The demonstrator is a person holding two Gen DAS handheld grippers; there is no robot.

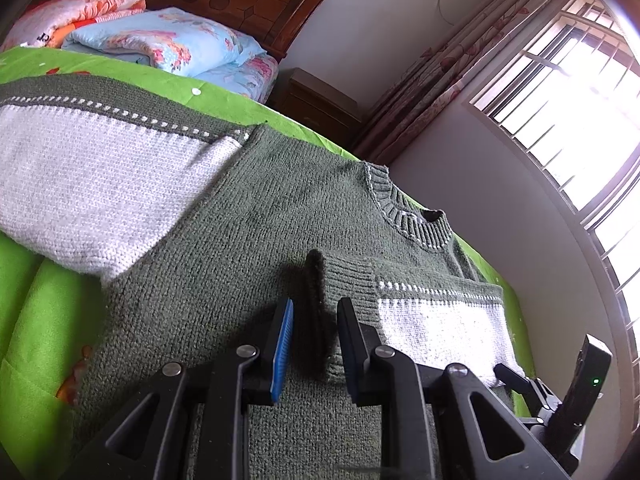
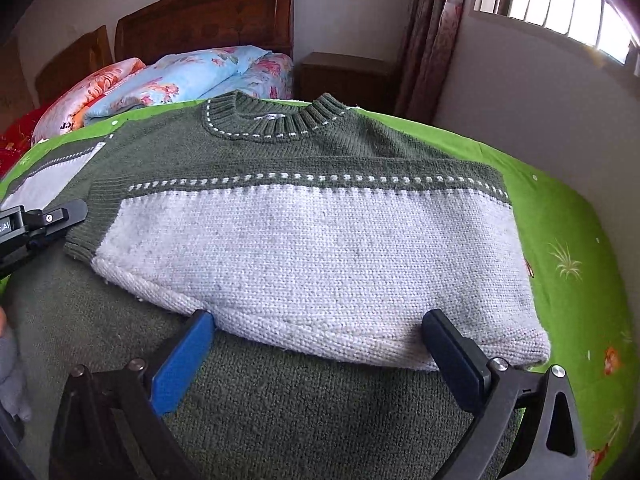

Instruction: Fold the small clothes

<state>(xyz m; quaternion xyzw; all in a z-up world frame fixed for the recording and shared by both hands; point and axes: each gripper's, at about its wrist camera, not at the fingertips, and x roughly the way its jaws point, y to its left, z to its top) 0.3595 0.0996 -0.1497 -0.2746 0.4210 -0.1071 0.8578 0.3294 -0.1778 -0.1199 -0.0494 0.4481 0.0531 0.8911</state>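
Currently, your green and white knit sweater (image 2: 280,248) lies flat on the green bedspread (image 2: 560,216), 1 sleeve (image 2: 312,264) folded across its chest, the ribbed collar (image 2: 272,120) toward the headboard. Your left gripper (image 1: 314,336) straddles the sleeve's cuff (image 1: 320,312), its jaws parted and not pinching it. Your right gripper (image 2: 320,360) sits spread wide, the sleeve's lower edge between its fingers.

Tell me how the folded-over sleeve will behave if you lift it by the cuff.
The sleeve is thick, loose knit, so it will probably droop from the cuff rather than hold shape. It looks bulky, likely heavy enough to stretch. The left claw straddles that cuff, open.
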